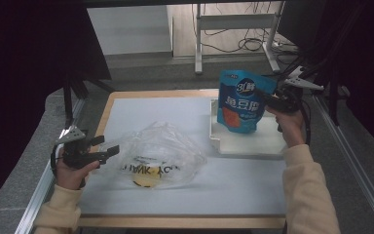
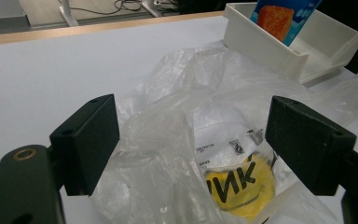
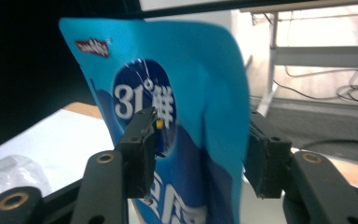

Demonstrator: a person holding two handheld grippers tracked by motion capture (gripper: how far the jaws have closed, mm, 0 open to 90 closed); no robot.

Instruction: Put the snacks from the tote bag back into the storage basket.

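right tool (image 1: 271,100) grips blue pouch (image 1: 241,100) above tray (image 1: 243,144).

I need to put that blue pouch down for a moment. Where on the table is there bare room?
Bare white table lies behind the plastic bag, left of the white tray, and along the near edge. The middle is crowded by the bag; the blue pouch hangs over the tray.

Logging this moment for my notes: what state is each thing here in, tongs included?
Blue snack pouch: upright, lifted above the tray, clamped near its top.
White tray: on the table, nothing lying in it.
Clear plastic bag: crumpled, lying on the table, a yellow print showing through.
Left tongs: open, at the bag's left edge.
Right tongs: shut on the pouch.
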